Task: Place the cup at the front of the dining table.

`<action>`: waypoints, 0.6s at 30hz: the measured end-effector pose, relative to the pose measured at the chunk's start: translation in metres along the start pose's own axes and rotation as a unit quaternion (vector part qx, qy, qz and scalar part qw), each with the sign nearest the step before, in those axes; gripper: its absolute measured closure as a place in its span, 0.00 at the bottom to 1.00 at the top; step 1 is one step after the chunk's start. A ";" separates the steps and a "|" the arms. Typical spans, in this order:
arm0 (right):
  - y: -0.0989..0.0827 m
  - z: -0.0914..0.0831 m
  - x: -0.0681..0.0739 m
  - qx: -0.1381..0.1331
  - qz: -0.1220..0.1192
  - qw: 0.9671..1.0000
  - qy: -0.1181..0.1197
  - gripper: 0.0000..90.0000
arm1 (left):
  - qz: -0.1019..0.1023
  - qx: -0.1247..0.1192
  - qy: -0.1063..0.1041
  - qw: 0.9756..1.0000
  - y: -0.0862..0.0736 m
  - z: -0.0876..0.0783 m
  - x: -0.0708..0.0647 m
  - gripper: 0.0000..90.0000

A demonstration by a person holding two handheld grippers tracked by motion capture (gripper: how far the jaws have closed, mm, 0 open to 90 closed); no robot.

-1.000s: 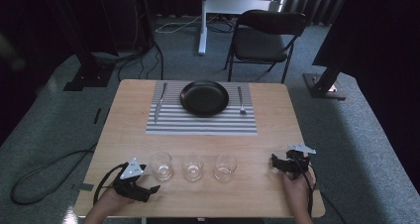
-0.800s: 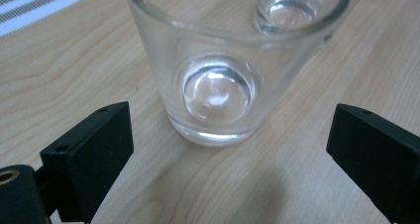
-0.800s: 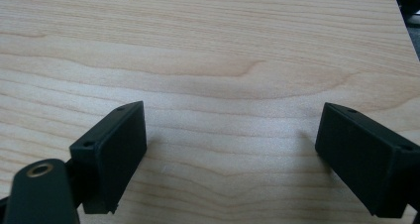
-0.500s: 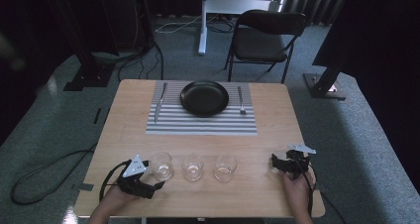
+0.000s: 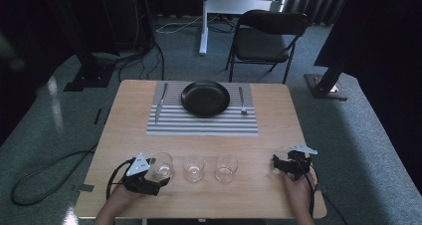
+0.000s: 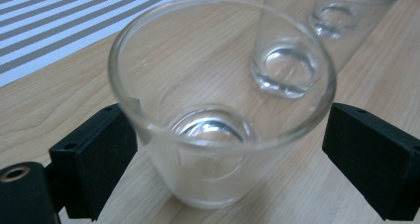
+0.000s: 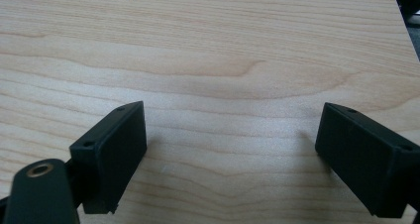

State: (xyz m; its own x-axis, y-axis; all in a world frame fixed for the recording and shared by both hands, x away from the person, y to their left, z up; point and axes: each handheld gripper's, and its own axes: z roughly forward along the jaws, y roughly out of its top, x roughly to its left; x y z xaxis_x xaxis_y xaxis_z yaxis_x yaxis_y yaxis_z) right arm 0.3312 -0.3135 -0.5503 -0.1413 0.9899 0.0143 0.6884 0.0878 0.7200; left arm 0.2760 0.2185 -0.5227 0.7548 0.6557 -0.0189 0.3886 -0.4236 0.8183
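Three clear empty glasses stand in a row near the table's front edge: the left glass (image 5: 162,166), the middle glass (image 5: 193,167) and the right glass (image 5: 226,167). My left gripper (image 5: 160,177) is open with the left glass (image 6: 218,110) between its jaws. The left jaw is close against the glass wall and the right jaw stands a little apart from it. The middle glass (image 6: 289,60) sits just behind. My right gripper (image 5: 276,164) rests open on bare wood at the front right, nothing between its fingers (image 7: 114,149).
A striped placemat (image 5: 201,123) lies at the far middle of the wooden table (image 5: 278,130), with a black plate (image 5: 205,98), a knife (image 5: 159,103) at its left and a fork (image 5: 242,101) at its right. A folding chair (image 5: 266,38) stands beyond the table.
My left gripper has slid right along the front edge until its open jaws came around the left glass. The right gripper has stayed in place.
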 end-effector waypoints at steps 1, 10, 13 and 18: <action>0.000 0.000 0.000 0.000 0.000 1.000 0.000 0.13 | 0.000 0.001 -0.001 1.000 0.000 0.001 0.000 0.08; 0.000 0.000 0.000 0.000 0.000 1.000 0.000 0.13 | -0.005 -0.027 0.030 0.999 0.000 0.004 -0.003 0.12; 0.000 0.000 0.000 0.000 0.000 1.000 0.000 0.13 | -0.002 -0.033 0.038 0.999 0.000 0.006 -0.004 0.16; 0.000 0.000 0.000 0.000 0.000 1.000 0.000 0.13 | -0.002 -0.035 0.045 0.998 0.001 0.006 -0.004 0.20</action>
State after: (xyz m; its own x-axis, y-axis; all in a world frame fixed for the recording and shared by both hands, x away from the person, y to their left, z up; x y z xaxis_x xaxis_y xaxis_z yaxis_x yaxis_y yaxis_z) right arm 0.3312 -0.3135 -0.5503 -0.1414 0.9899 0.0141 0.6886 0.0881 0.7198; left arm 0.2765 0.2112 -0.5255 0.7010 0.7127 0.0267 0.3516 -0.3778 0.8565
